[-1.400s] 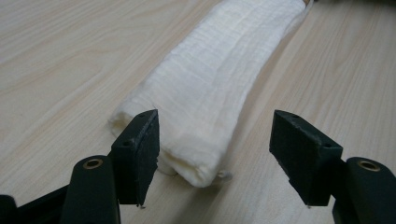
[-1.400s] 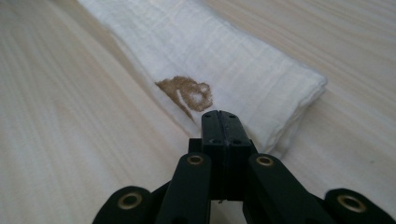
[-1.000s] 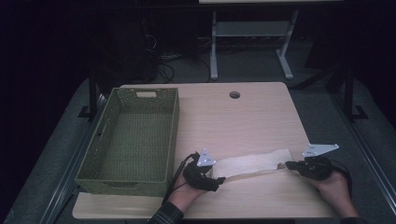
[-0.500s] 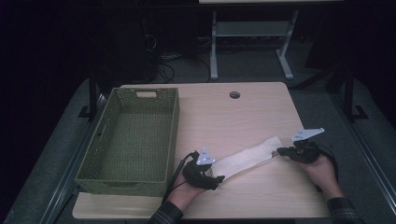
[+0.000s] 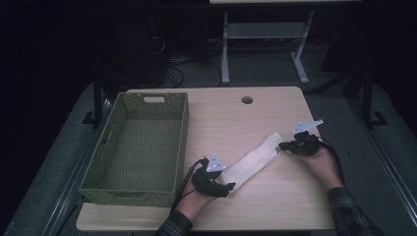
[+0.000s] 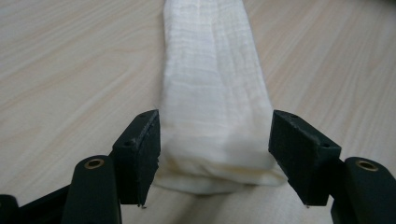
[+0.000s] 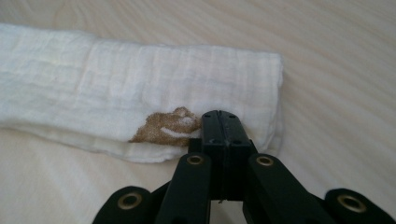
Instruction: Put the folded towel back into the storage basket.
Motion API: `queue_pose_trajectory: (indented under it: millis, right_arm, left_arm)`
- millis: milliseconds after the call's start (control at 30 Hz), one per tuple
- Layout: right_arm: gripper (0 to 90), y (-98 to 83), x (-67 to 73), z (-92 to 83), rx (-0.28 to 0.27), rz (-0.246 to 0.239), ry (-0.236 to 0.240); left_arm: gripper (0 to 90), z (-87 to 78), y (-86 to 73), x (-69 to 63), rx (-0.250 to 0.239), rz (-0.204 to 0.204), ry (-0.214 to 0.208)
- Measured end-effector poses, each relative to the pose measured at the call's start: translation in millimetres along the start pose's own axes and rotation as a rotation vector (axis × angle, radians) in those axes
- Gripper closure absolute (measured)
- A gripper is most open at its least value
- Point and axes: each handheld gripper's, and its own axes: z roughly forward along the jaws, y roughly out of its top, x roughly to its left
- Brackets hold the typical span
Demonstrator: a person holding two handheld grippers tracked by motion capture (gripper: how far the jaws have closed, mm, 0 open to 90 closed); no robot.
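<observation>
Dark surroundings; right gripper pinches the folded cloth, left gripper straddles it, spread.

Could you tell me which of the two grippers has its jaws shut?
The right gripper, pinching the folded cloth by its brown-stained end; the left gripper stands open astride the other end.

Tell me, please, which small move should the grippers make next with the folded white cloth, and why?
Probably the right gripper should carry its end of the cloth over toward the left gripper to fold it. Its jaws are shut on that end, while the left gripper's open jaws only straddle the near end, flat on the table.
</observation>
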Motion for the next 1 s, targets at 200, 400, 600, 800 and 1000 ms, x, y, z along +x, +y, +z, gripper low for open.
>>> queue_pose_trajectory:
  millis: [200,400,600,800,1000]
  right_arm:
    - [88.0,14.3,-5.4,14.1,-0.007,-0.017,0.022]
    - [67.7,10.2,-5.3,-1.2,-0.047,0.016,0.042]
    - [51.1,8.9,-2.5,-8.5,-0.052,0.004,0.062]
    - [40.5,8.2,-2.2,-11.3,-0.077,0.017,0.067]
    - [35.3,8.9,-1.6,-12.0,-0.082,0.020,0.052]
  left_arm:
    - [39.3,1.0,1.7,6.0,-0.004,-0.030,0.005]
    - [62.5,6.3,9.5,13.8,-0.005,-0.049,0.026]
    - [88.9,18.0,15.1,19.3,0.042,-0.047,0.064]
    - [89.7,24.6,16.9,22.4,0.076,-0.027,0.067]
    - [89.7,27.7,15.1,18.8,0.106,0.000,0.022]
